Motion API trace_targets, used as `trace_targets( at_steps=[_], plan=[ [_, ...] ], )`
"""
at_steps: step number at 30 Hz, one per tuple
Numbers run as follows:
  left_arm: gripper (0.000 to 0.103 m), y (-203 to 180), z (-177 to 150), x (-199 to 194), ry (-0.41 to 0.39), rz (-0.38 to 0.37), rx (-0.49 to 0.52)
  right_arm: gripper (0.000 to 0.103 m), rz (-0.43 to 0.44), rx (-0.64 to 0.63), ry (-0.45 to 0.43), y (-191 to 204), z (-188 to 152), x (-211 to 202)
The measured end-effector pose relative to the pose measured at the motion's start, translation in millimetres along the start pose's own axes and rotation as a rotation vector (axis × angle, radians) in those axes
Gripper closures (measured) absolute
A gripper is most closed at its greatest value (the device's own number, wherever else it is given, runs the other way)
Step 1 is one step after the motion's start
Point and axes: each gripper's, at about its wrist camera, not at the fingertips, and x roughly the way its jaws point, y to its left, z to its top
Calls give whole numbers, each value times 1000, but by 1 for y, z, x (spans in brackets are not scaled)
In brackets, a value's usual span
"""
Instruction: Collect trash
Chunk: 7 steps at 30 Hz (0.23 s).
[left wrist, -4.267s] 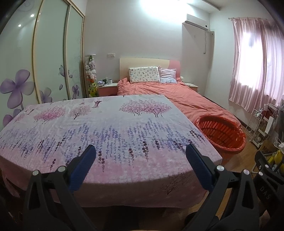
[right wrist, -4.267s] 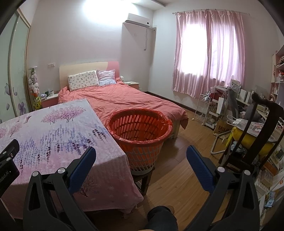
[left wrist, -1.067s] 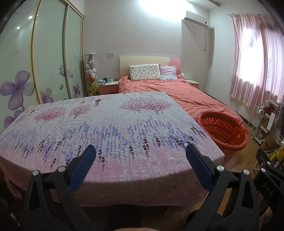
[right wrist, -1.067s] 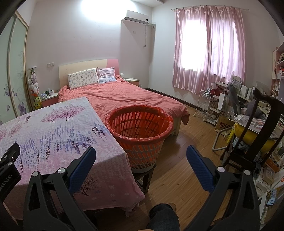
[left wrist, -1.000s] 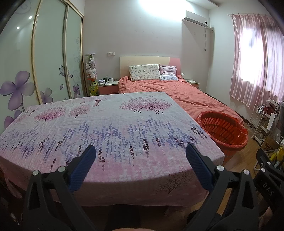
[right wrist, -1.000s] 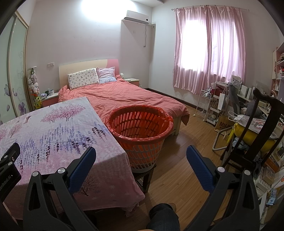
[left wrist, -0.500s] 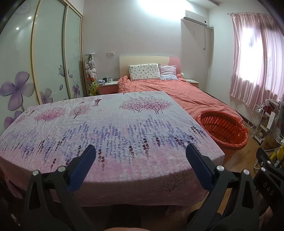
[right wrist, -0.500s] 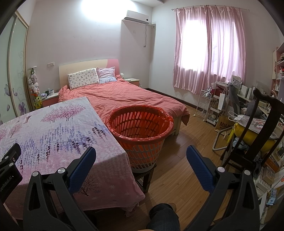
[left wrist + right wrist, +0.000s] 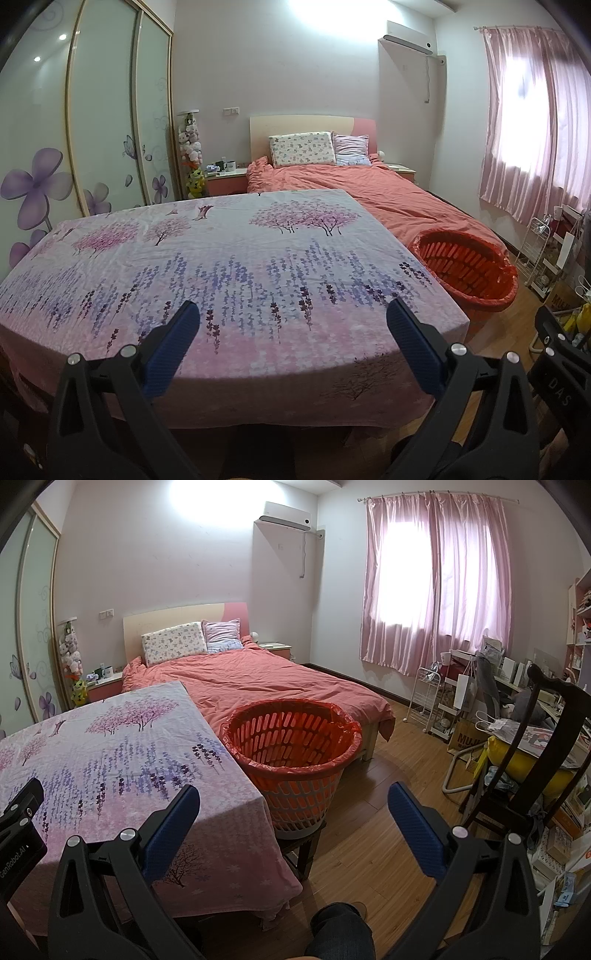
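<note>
Red-lined plastic basket (image 9: 291,749) stands on a low stool just beside the right edge of the table, whose floral pink-and-lilac cloth (image 9: 221,273) hangs over its sides. My left claw (image 9: 293,332) hangs spread wide over the near edge of the cloth, gripping nothing. My right claw (image 9: 293,812) is likewise spread and unloaded, with basket, wooden floor (image 9: 380,834) and coral-covered bed (image 9: 266,683) ahead.

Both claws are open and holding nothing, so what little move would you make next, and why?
Probably turn to look for trash. The left gripper and right gripper both hang open and hold nothing. The flowered cloth shows no litter, and the basket, lined with a red bag, looks empty. With nothing to grab in view, searching comes first.
</note>
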Motion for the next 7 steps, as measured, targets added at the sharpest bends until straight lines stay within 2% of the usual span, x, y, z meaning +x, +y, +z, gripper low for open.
trace_targets(
  at_steps=[7],
  plan=[
    [4,4,0,0,7,0,-2,2,0,0,1,0,0,0]
  ],
)
